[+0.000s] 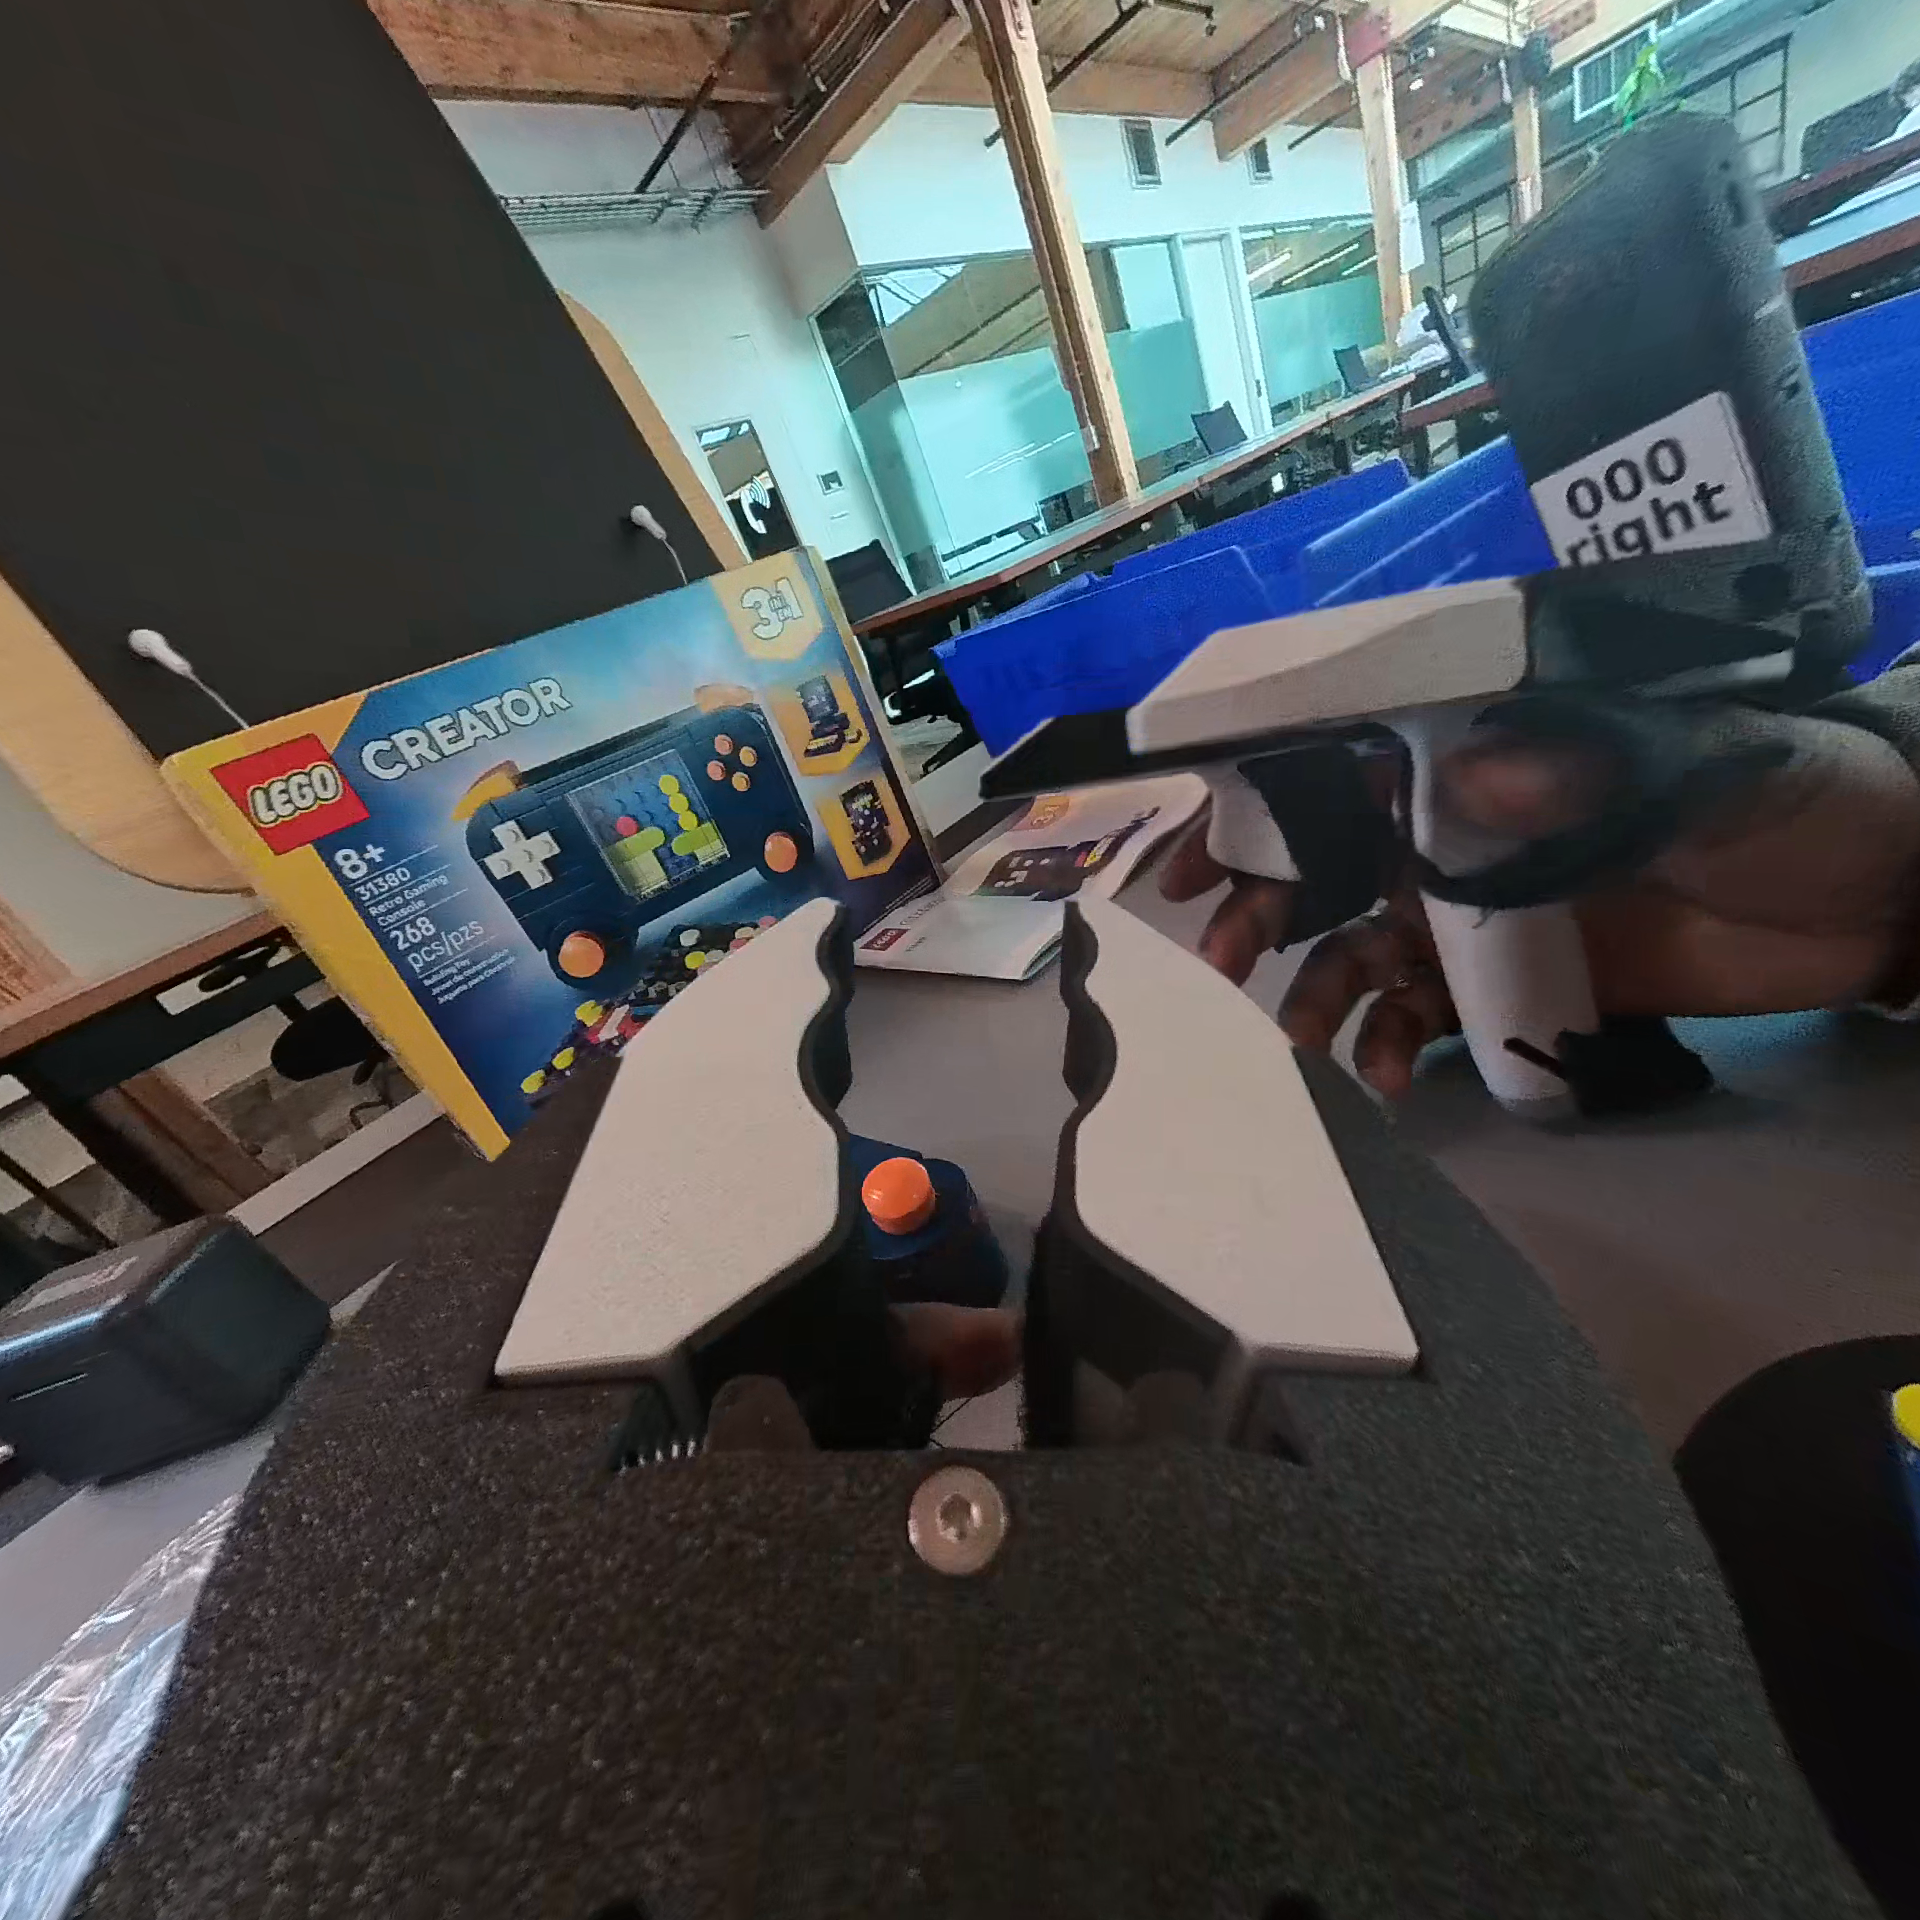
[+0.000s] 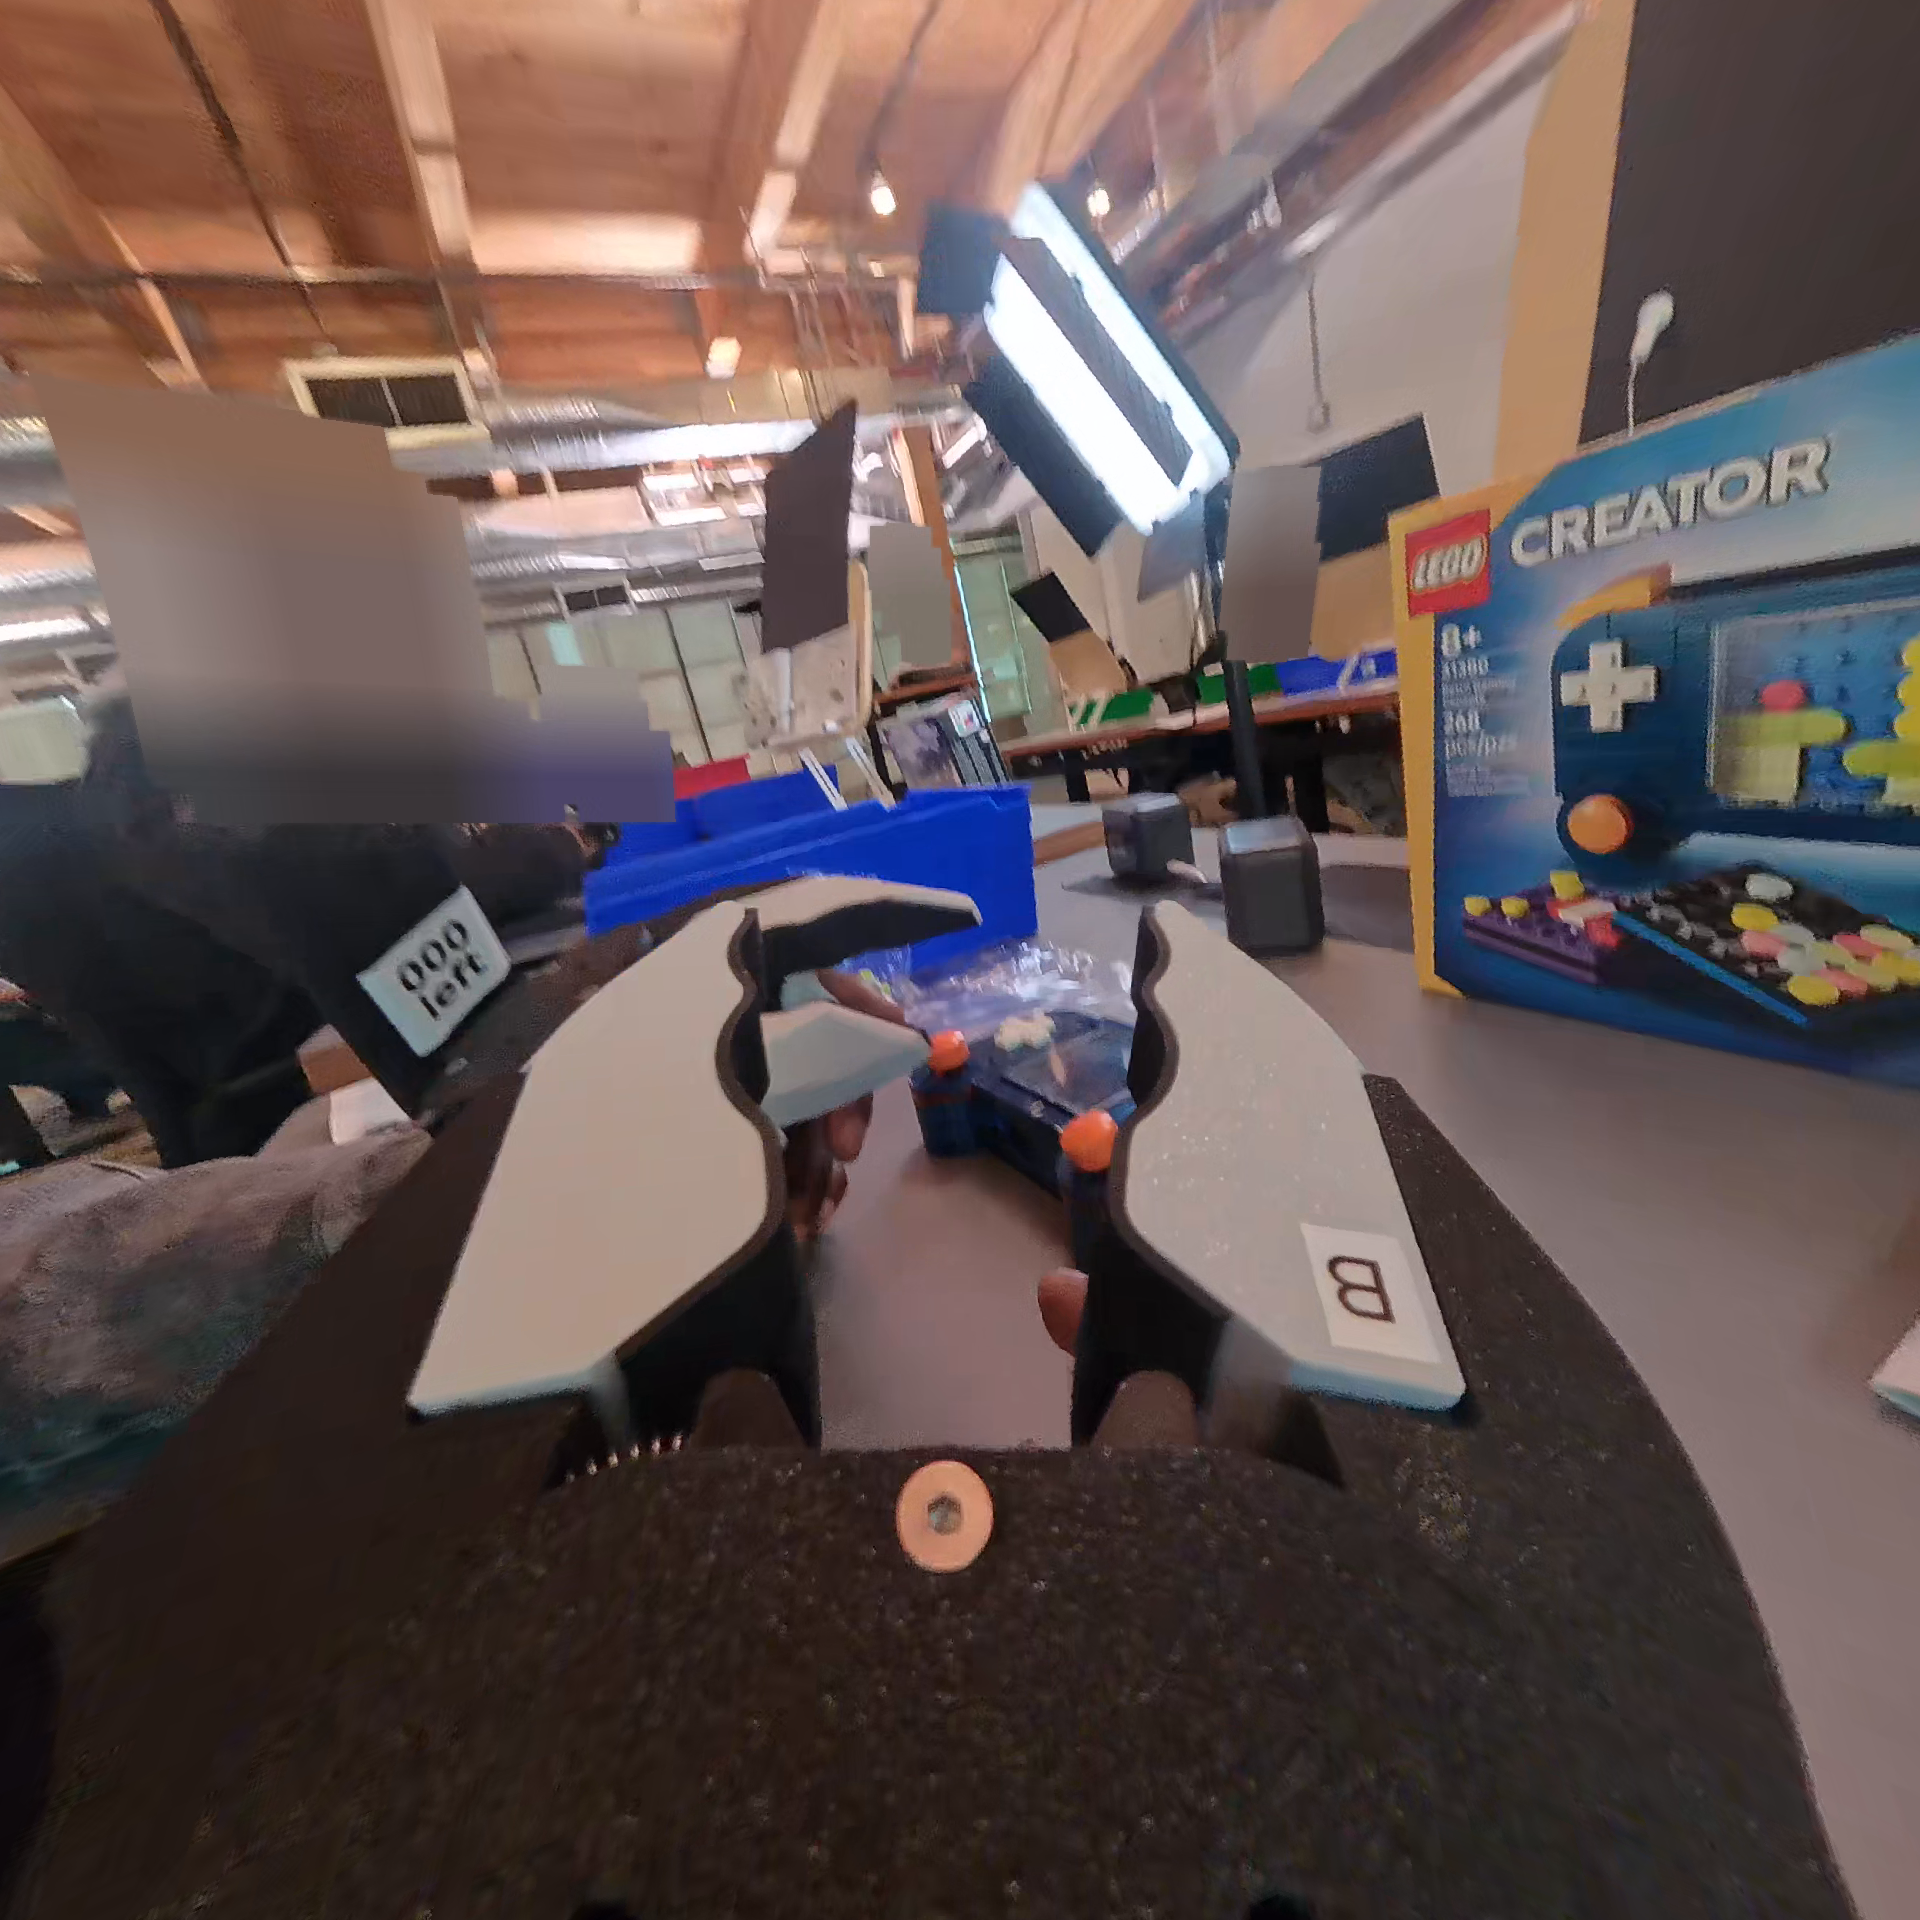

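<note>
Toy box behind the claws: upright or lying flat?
Upright. The toy box stands on its long edge on the grey table, printed front facing the cameras, base touching the tabletop.

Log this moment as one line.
left tongs: open, above blue brick model | right tongs: open, facing model | toy box upright behind | grey table

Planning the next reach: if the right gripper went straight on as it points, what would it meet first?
Probably the dark blue brick model with orange knobs, on the grey table between the right gripper's open fingers; depth is uncertain.
</note>
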